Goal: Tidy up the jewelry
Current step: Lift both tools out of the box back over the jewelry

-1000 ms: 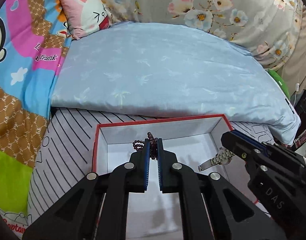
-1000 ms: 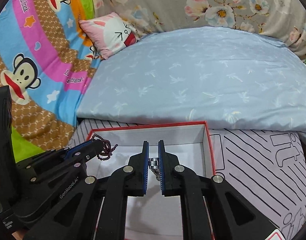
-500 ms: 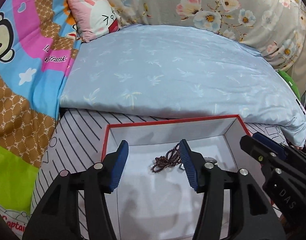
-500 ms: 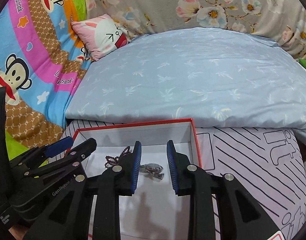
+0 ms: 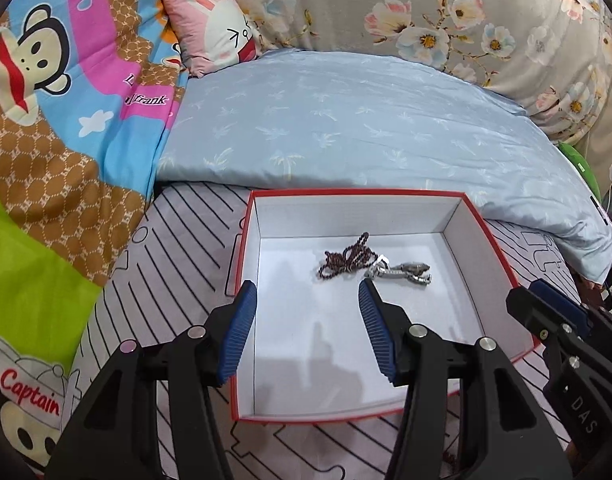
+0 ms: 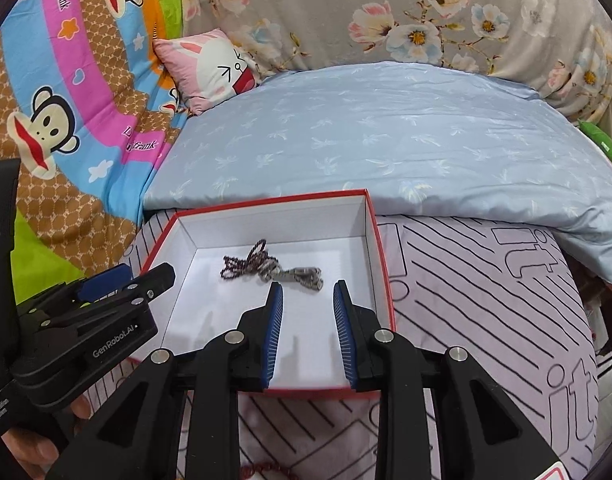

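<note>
A red-edged white box (image 5: 490, 236) (image 6: 380, 240) lies on the striped bed sheet. Inside it lie a dark beaded bracelet (image 5: 344, 261) (image 6: 246, 262) and a silver metal watch (image 5: 404, 272) (image 6: 302, 275), touching each other near the box's far half. My left gripper (image 5: 306, 292) is open and empty, above the box's near half. My right gripper (image 6: 308, 290) is open and empty, just short of the watch. The right gripper also shows at the right of the left wrist view (image 5: 546, 304); the left one shows at the left of the right wrist view (image 6: 126, 280).
A light blue pillow (image 5: 366, 120) lies right behind the box. A colourful monkey-print blanket (image 5: 58, 120) is to the left, a small pink rabbit cushion (image 5: 214, 32) and floral bedding (image 5: 466, 20) at the back. A dark red bead string (image 6: 266, 470) peeks out at the bottom edge of the right wrist view.
Both grippers opened, dropping the bracelet and the watch into the box, then drew back and up from them.
</note>
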